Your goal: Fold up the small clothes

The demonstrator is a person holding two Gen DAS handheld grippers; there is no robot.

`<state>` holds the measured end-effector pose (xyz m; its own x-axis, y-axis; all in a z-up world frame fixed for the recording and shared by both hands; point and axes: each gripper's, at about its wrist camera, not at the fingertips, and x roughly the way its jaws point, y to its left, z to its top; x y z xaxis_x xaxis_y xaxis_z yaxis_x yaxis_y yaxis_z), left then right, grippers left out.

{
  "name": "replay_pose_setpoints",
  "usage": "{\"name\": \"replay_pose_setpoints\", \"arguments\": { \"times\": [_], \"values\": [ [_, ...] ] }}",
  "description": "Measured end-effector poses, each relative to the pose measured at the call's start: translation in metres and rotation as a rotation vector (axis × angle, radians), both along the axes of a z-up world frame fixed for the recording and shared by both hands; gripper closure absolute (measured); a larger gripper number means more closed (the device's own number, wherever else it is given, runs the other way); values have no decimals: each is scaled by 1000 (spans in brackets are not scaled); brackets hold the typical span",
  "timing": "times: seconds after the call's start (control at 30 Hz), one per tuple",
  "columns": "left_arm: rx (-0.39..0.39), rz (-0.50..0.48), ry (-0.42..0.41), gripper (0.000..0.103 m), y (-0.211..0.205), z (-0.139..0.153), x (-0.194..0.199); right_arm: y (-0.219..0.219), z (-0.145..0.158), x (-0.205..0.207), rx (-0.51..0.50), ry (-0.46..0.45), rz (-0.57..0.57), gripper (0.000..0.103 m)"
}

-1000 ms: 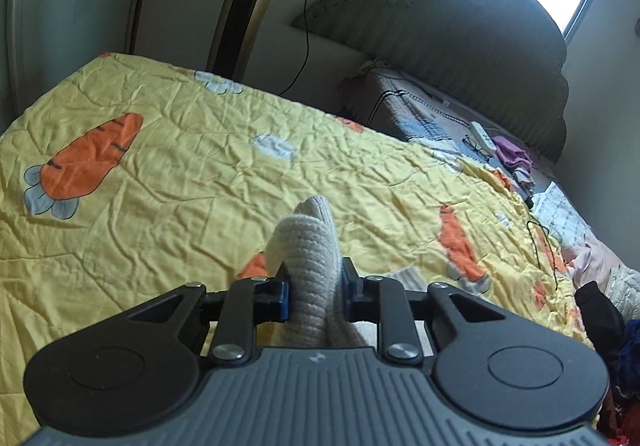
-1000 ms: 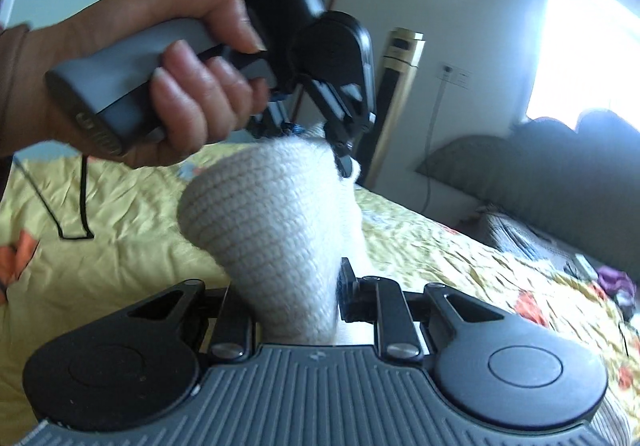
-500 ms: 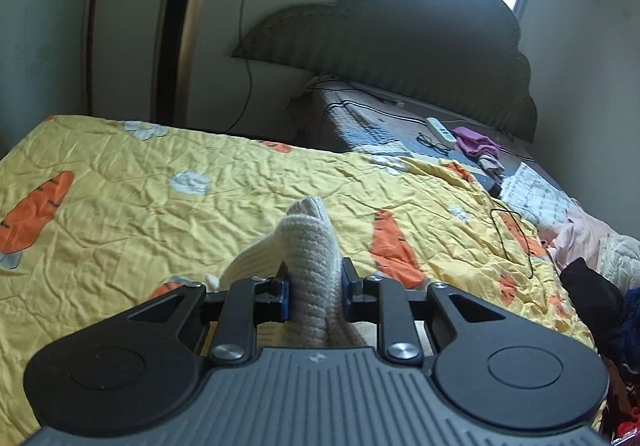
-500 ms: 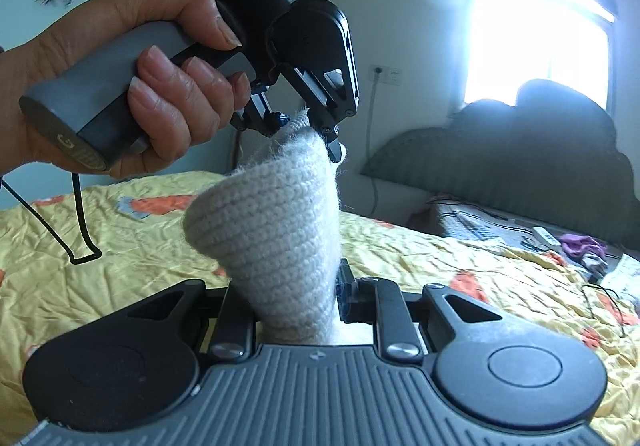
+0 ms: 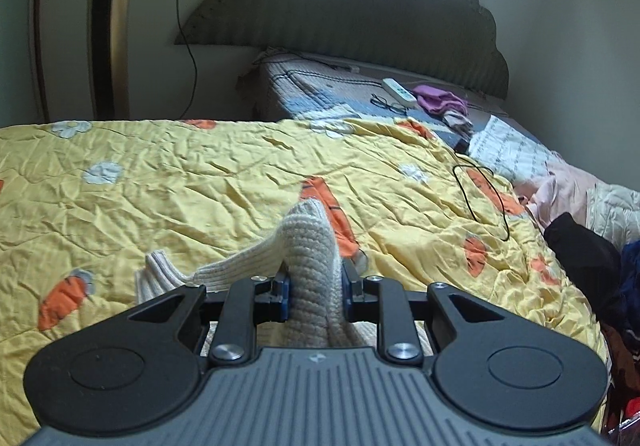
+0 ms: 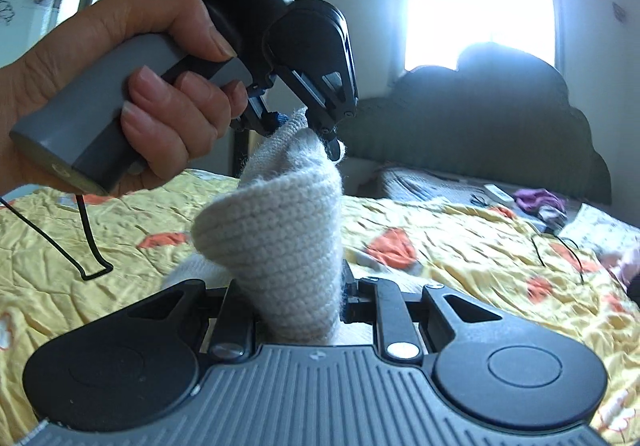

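A small cream knit garment (image 5: 310, 246) is held in the air above the yellow carrot-print quilt (image 5: 200, 182). My left gripper (image 5: 314, 286) is shut on one bunched part of it; a ribbed cuff (image 5: 160, 270) hangs to the left. My right gripper (image 6: 288, 302) is shut on another part of the same knit (image 6: 280, 238). In the right wrist view the left gripper (image 6: 308, 126), held by a hand (image 6: 132, 94), pinches the knit's upper end just above and beyond mine.
A dark padded headboard (image 5: 360, 14) and patterned mattress end (image 5: 320, 94) stand beyond the quilt. A white remote (image 5: 398, 90), purple cloth (image 5: 440, 102) and black cable (image 5: 484, 198) lie at the right. Dark clothes (image 5: 588, 266) are piled at the right edge. A gold standing unit (image 5: 108, 22) is back left.
Both grippers, still shut on the knit, have swung toward the headboard and sit lower and closer to the quilt. The ribbed cuff now hangs out at the left.
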<state>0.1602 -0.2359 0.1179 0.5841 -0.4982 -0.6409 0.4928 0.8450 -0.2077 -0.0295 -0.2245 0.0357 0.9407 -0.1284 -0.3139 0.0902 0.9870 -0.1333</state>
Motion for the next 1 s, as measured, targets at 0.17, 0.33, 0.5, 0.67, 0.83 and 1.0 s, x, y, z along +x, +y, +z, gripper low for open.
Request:
{"name": "replay_pose_setpoints", "arguments": {
  "times": [0.17,0.33,0.5,0.67,0.83,1.0],
  "values": [
    [42,-27,-1,81,-33,-14,-3,-28,-7,-8,35,14,-34,81],
    [92,-45,-7,81,-59,-28,-6,-47,-15,-8,84,33,-56,81],
    [133,-57,-17,81,-75,-37,-8,-59,-19,-10,130,50,-60,81],
    [152,-62,-13,81,-84,-44,-9,-72,-23,-9,167,65,-58,81],
    [182,-71,-14,81,-93,-51,-11,-81,-27,-8,216,81,-55,80],
    [209,-79,-19,80,-100,-57,-13,-87,-32,-5,259,101,-52,80]
  ]
}}
